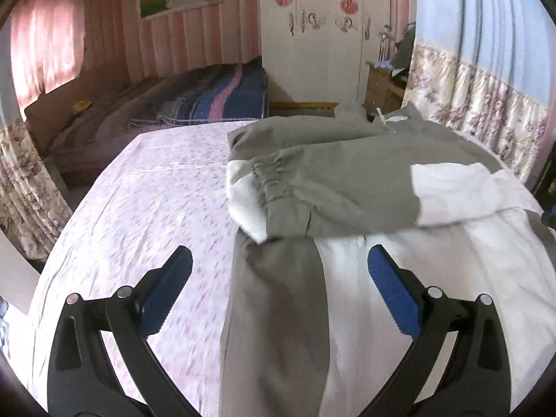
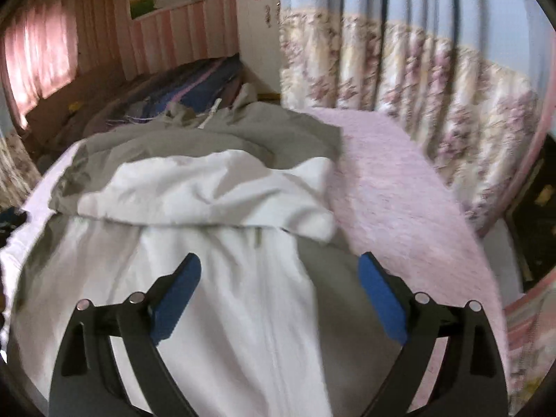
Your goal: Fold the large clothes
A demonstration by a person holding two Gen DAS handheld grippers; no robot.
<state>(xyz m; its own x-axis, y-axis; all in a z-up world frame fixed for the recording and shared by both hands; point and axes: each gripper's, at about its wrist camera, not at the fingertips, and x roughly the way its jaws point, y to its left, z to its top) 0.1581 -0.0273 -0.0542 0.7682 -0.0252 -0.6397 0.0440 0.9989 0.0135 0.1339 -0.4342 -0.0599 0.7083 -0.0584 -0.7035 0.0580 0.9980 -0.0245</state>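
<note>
A large grey and white jacket lies on the pink floral bedsheet. A sleeve with an elastic grey cuff is folded across its body. My left gripper is open and empty, above the jacket's lower grey and white part. In the right wrist view the same jacket lies with a white sleeve folded across it. My right gripper is open and empty, above the white front and its zipper line.
A second bed with a striped blue and pink blanket stands behind. A white wardrobe and a wooden dresser are at the back. Floral curtains hang along the right of the bed.
</note>
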